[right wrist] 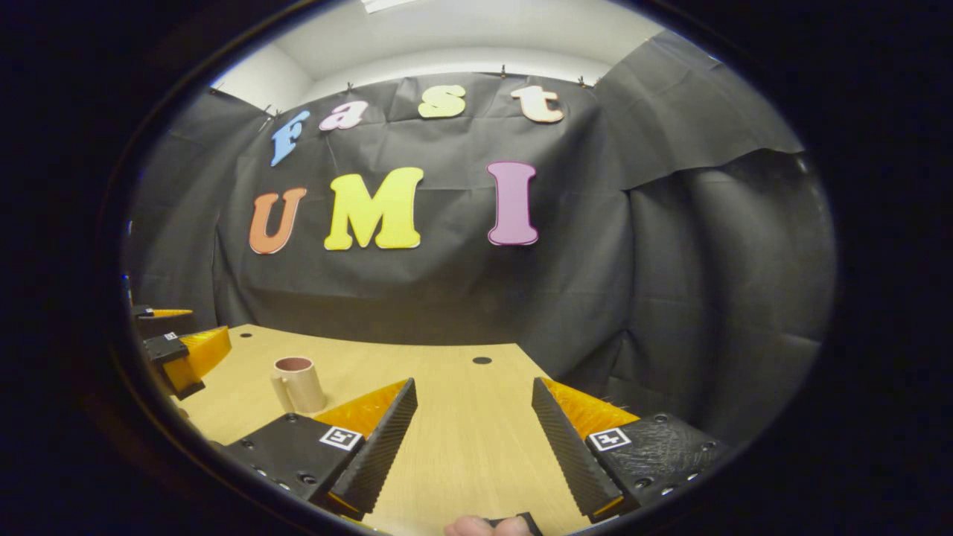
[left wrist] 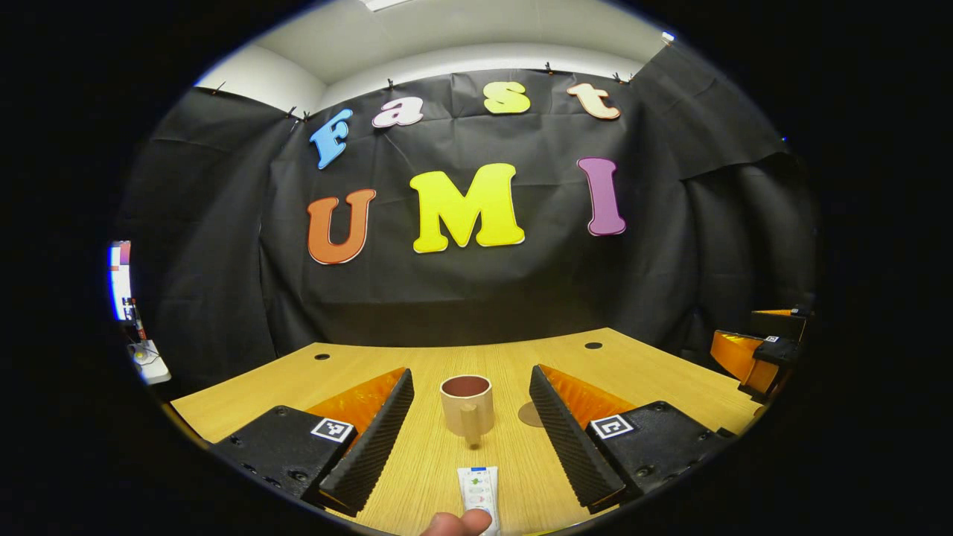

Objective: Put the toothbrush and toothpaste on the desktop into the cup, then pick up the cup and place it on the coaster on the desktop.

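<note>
A beige cup (left wrist: 467,405) with a dark inside stands upright on the wooden desktop (left wrist: 633,365), its handle toward me. A white toothpaste tube (left wrist: 478,491) lies flat in front of it, near the desk's front edge. A round brown coaster (left wrist: 531,415) peeks out just right of the cup, partly hidden by a finger. My left gripper (left wrist: 471,387) is open, its fingers either side of the cup and above the desk. My right gripper (right wrist: 474,393) is open over bare desktop (right wrist: 461,432), with the cup (right wrist: 298,384) to its left. The other gripper (right wrist: 179,350) shows at far left there.
The right gripper (left wrist: 759,350) is at the far right of the left gripper view. A fingertip (left wrist: 458,523) shows at the bottom edge by the tube. Two small dark holes (left wrist: 593,345) mark the desk's back part. Black cloth walls close the back and sides.
</note>
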